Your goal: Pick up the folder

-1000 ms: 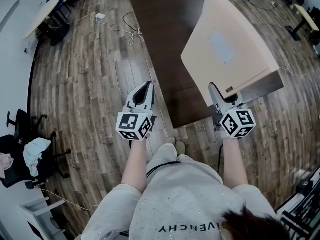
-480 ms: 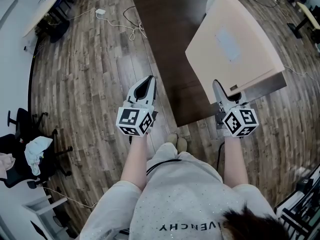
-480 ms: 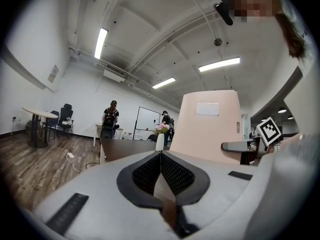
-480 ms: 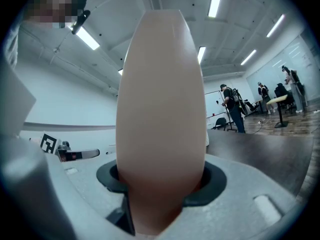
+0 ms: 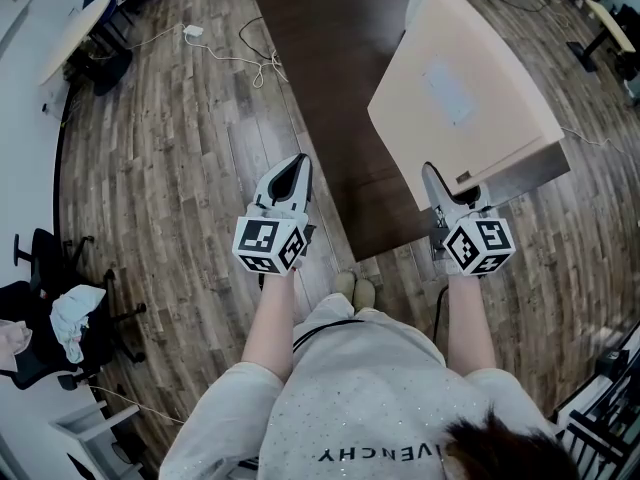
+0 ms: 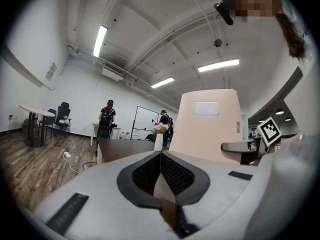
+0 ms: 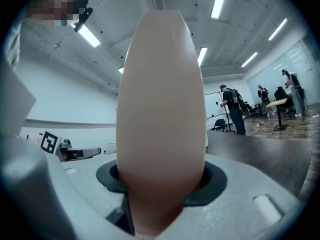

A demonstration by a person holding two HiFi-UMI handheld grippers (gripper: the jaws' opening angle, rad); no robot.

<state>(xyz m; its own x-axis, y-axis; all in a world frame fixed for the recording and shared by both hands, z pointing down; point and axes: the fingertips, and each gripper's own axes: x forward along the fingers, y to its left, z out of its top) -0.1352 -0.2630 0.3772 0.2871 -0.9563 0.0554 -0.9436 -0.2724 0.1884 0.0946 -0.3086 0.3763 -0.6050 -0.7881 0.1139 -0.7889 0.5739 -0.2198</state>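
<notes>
While the right gripper clamps the near edge of the pale folder, the head view shows that folder tilted up over the right part of the dark table, apparently lifted clear of it. The left gripper hangs to the left, over the wooden floor, taking no part in the hold.

Left gripper view: the jaws are pressed together with nothing between them, and the folder stands ahead to the right.

Right gripper view: the folder's rounded edge fills the gap. Both pads bear on it, and its thickness keeps the jaws moderately apart.

Judgement: one-edge grip suffices for the lift, though the far end may swing.
</notes>
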